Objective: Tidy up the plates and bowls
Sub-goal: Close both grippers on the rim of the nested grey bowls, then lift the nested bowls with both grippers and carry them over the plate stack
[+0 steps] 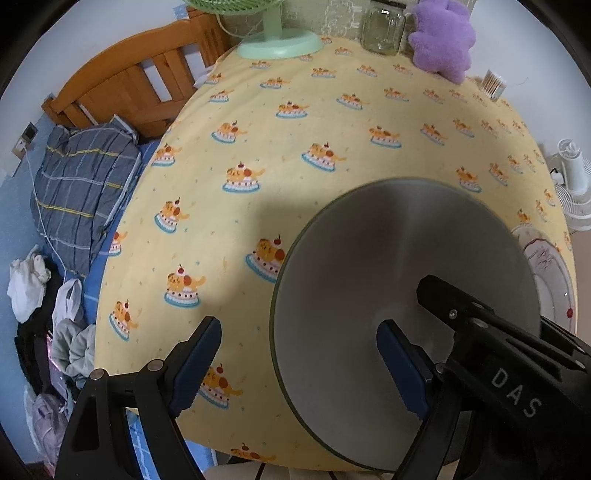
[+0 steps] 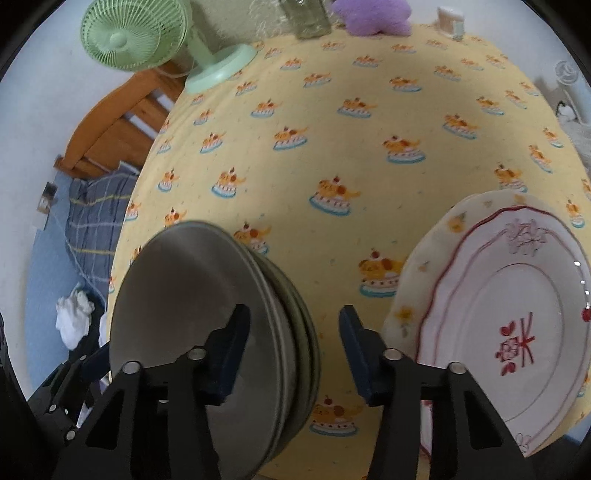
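A stack of grey bowls sits near the front edge of the yellow cake-print table; in the left wrist view I see the top bowl. My left gripper is open, its right finger inside the bowl and its left finger outside the rim. My right gripper is open, its left finger over the bowl and its right finger beside the stack, empty. White plates with red patterns are stacked at the front right; their edge shows in the left wrist view.
A green desk fan, a glass jar, a purple plush toy and a toothpick holder stand along the table's far edge. A wooden bed with bedding and clothes lies to the left. A white fan stands at the right.
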`<control>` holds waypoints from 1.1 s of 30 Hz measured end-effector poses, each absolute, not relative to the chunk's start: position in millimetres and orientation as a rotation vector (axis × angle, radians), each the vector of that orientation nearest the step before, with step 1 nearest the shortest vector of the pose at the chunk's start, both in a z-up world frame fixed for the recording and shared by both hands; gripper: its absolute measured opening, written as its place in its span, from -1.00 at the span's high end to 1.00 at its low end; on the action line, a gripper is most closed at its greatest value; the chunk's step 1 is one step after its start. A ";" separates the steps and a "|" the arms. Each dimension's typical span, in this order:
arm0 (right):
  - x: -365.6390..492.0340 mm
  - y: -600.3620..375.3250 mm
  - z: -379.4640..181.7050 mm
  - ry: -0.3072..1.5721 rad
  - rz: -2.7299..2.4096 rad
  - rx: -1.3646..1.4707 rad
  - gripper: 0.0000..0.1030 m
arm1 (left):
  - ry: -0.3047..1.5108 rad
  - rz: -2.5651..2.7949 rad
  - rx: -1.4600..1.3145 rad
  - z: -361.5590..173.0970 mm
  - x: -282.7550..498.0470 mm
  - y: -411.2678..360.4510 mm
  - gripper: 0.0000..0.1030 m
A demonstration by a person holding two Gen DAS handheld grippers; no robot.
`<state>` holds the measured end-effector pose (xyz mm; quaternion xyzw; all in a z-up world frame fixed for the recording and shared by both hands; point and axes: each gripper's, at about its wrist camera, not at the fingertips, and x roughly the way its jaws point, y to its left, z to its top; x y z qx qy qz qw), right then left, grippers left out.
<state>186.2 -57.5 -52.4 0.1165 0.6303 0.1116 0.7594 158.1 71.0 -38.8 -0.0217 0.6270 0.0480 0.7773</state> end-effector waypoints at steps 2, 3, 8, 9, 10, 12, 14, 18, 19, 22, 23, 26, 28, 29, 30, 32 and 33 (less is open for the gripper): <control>186.7 -54.5 -55.0 1.385 0.261 0.262 0.23 | 1.362 0.096 -0.047 -40.2 158.8 71.8 -0.69; 186.3 -53.0 -54.6 1.385 0.262 0.259 0.23 | 1.363 0.090 -0.043 -40.1 159.6 72.1 -0.69; 184.9 -52.1 -53.8 1.382 0.220 0.275 0.23 | 1.364 0.013 -0.033 -43.0 165.1 75.0 -0.68; 184.9 -51.1 -53.4 1.381 0.207 0.276 0.23 | 1.365 0.000 -0.034 -43.6 166.2 76.0 -0.68; 184.4 -50.2 -52.6 1.380 0.195 0.276 0.23 | 1.364 -0.025 -0.038 -44.5 166.8 77.9 -0.68; 183.1 -47.7 -51.3 1.379 0.170 0.266 0.23 | 1.363 -0.058 -0.048 -46.6 167.3 79.7 -0.66; 181.3 -45.9 -50.3 1.375 0.149 0.260 0.22 | 1.367 -0.096 -0.071 -49.8 167.9 82.5 -0.64; 177.4 -45.0 -49.5 1.371 0.106 0.265 0.22 | 1.358 -0.151 -0.107 -53.5 167.9 87.4 -0.63; 176.6 -44.8 -49.1 1.370 0.095 0.264 0.22 | 1.351 -0.167 -0.105 -53.9 168.0 87.6 -0.63; 174.8 -43.9 -48.0 1.371 0.061 0.263 0.21 | 1.335 -0.208 -0.110 -55.0 169.1 88.6 -0.63; 174.1 -43.7 -47.5 1.371 0.050 0.264 0.21 | 1.331 -0.222 -0.113 -55.4 169.4 88.9 -0.63; 172.6 -42.7 -46.1 1.368 0.023 0.261 0.20 | 1.317 -0.256 -0.118 -56.4 169.7 90.3 -0.63; 172.3 -41.3 -45.5 1.364 0.007 0.253 0.19 | 1.311 -0.279 -0.111 -55.7 170.1 89.5 -0.59; 171.9 -40.3 -45.2 1.363 0.002 0.248 0.19 | 1.310 -0.290 -0.109 -55.7 171.2 89.3 -0.53; 171.9 -39.5 -44.9 1.361 -0.003 0.243 0.18 | 1.308 -0.312 -0.104 -54.6 171.6 87.3 -0.50; 171.8 -38.7 -45.0 1.360 -0.007 0.239 0.18 | 1.304 -0.341 -0.093 -53.5 171.9 83.8 -0.40; 172.0 -38.1 -45.0 1.360 -0.008 0.236 0.18 | 1.302 -0.352 -0.090 -53.6 172.2 81.8 -0.38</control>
